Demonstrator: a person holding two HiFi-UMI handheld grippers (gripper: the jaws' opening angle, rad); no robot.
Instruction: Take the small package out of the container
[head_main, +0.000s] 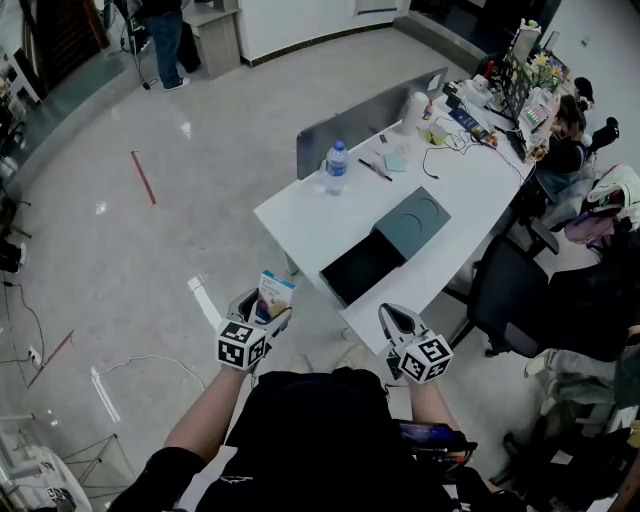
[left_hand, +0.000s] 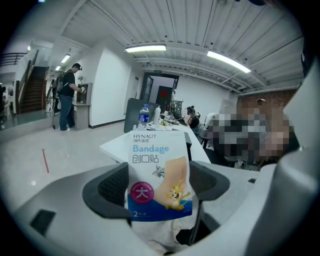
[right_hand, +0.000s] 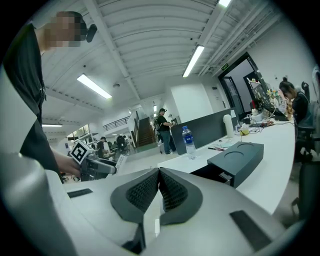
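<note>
My left gripper (head_main: 262, 310) is shut on a small white-and-blue bandage package (head_main: 273, 296), held upright in the air near my body and off the table. In the left gripper view the package (left_hand: 159, 175) stands between the two dark pads (left_hand: 111, 187). My right gripper (head_main: 396, 322) is shut with nothing in it, its ribbed pads (right_hand: 145, 191) touching. The container is a dark drawer box (head_main: 412, 221) with its tray (head_main: 362, 268) pulled out, on the white table (head_main: 310, 220). In the right gripper view the drawer box (right_hand: 236, 161) lies ahead to the right.
A water bottle (head_main: 336, 167) stands at the table's far left edge. Pens, cups and cables clutter the far end (head_main: 450, 120). Office chairs (head_main: 510, 290) crowd the right side. A person (head_main: 165, 35) stands far off across the open floor.
</note>
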